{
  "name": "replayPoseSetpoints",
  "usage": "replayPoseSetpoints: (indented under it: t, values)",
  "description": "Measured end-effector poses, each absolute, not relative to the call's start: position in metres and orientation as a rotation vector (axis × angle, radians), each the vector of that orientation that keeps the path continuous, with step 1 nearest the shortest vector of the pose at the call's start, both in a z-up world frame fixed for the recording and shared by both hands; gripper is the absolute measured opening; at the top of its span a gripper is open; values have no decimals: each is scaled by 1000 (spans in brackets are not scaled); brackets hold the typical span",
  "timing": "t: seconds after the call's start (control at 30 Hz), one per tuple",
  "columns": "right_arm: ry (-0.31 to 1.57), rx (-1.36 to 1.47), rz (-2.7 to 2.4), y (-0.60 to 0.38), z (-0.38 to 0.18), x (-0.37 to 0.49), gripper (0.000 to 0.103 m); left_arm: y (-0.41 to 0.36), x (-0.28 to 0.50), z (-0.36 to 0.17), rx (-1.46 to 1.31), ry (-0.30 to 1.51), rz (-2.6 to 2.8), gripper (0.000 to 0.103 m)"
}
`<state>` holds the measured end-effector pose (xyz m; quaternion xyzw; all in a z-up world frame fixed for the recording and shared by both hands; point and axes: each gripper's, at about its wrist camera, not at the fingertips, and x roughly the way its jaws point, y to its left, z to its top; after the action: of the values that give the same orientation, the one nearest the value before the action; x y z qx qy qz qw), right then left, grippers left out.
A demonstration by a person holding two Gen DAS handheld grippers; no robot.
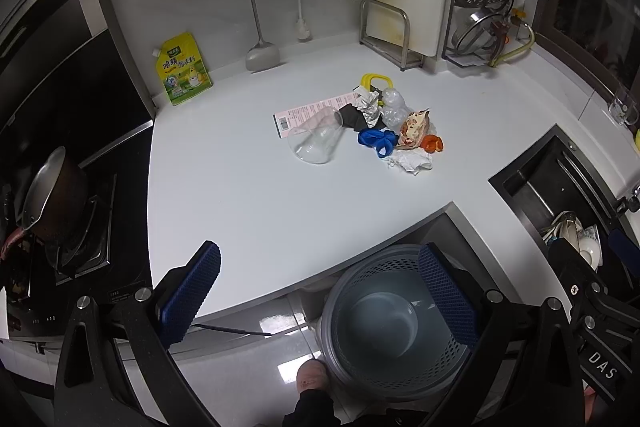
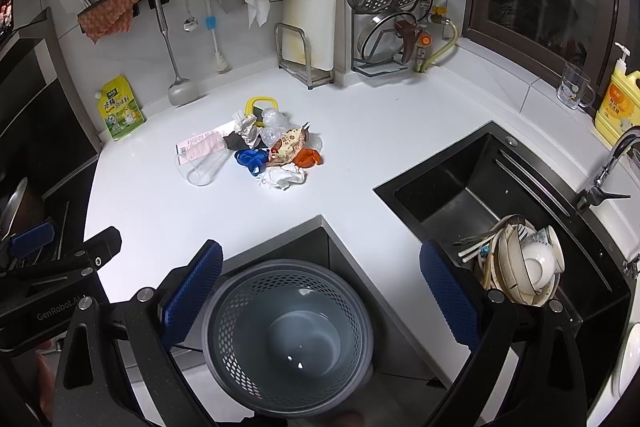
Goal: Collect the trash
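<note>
Crumpled mixed trash, clear cup

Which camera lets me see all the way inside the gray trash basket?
The right wrist view. There the gray trash basket shows its whole rim and its bare bottom, nothing in front. In the left wrist view the basket is partly hidden behind a blue finger pad of the left hand-held gripper.

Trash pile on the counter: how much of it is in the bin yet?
Nothing looks done: the grey bin on the floor looks empty. Nothing in hand either; the left hand-held gripper and right hand-held gripper are open and empty. Left: the whole trash pile, including the clear plastic cup and crumpled white paper.
</note>
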<state>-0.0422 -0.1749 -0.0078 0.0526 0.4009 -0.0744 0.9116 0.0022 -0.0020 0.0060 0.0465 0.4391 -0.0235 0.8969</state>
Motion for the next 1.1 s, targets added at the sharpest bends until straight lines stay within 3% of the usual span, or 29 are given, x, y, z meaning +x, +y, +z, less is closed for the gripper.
replayPoseSetpoints:
  t: [1.1]
  values:
    - [822,120,-150,-175,-3,-48,94,-5,-3,6,100,896,-47,97]
